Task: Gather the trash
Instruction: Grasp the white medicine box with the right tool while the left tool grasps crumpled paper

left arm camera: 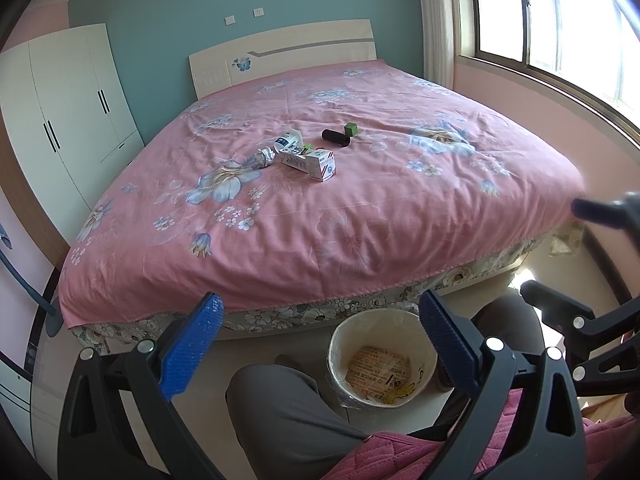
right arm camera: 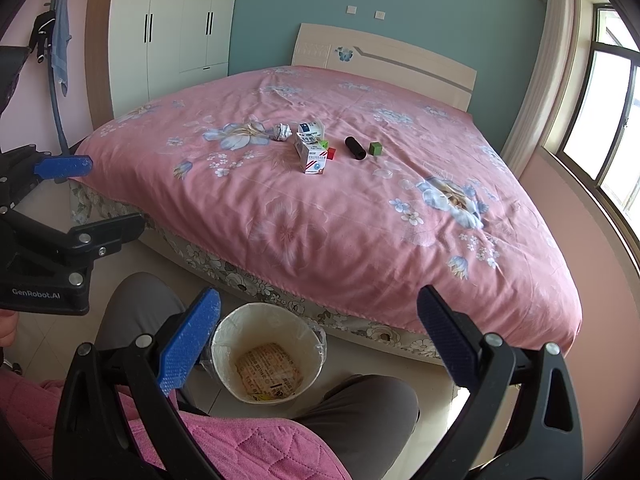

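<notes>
Crinkled foil ball [left arm camera: 262,159], cloth bedspread [left arm camera: 360,216]

"GenRobot.AI" in white on the left tongs' [right arm camera: 78,196] black body.

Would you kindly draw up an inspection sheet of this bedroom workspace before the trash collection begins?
Surface: pink floral bedspread on the bed, smooth.
Job's things: bin on the floor at the bed's foot, lined, printed paper at its bottom; foil ball, white cup and carton clustered mid-bed.
Clutter: black cylinder, two green cubes, red cube beside the trash.
Grippers: left gripper and right gripper open, empty, above the person's knees.
Cables: nothing seen.
Surroundings: wardrobe, headboard, window.
</notes>
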A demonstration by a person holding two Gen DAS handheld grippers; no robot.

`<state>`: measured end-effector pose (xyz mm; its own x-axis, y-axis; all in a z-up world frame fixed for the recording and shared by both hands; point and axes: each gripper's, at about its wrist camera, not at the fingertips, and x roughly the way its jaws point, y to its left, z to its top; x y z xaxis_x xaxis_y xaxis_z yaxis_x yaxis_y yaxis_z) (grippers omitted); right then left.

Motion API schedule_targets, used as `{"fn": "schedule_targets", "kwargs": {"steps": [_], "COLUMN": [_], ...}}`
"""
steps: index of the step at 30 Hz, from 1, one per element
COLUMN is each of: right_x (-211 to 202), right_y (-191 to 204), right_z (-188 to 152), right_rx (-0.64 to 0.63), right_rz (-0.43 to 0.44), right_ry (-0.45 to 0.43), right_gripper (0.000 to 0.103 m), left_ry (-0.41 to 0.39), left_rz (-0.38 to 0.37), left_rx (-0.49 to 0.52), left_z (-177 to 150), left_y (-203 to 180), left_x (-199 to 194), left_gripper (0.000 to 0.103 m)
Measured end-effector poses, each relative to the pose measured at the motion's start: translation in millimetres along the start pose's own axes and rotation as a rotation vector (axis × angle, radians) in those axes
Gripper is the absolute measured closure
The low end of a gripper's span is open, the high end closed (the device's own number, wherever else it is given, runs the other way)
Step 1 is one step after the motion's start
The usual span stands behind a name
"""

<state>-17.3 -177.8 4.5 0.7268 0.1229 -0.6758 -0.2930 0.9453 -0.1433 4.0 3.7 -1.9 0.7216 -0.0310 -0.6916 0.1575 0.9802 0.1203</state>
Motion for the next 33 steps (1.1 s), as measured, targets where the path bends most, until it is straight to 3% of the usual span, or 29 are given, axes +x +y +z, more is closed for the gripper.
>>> {"fn": "schedule_targets", "kwargs": {"steps": [6, 16, 33], "right_x": [22.8, 84.2, 227.0], "right_y": [0.4, -19.3, -21.5], "right_z": [12.4, 71.5, 158.7], "right_rx": [-0.003, -0.028, -0.03], "right_rz": [-0.006, 0.061, 0.153], "right_ry": [-0.022, -0.036, 0.036], "right_gripper": [0.006, 0.006, 0.006], "left_ry": [0.028, 0.066, 0.149], "left_rz": [0.018, 0.084, 0.145], "left_rx": [-0.058, -0.14, -0.094], "left_z": [21.3, 88.4, 177.2], "left_y": [19.1, 61.4, 109.4], "left_x": [29.0, 101.7, 265.4], "left_gripper": [0.004, 0.004, 0.004]}}
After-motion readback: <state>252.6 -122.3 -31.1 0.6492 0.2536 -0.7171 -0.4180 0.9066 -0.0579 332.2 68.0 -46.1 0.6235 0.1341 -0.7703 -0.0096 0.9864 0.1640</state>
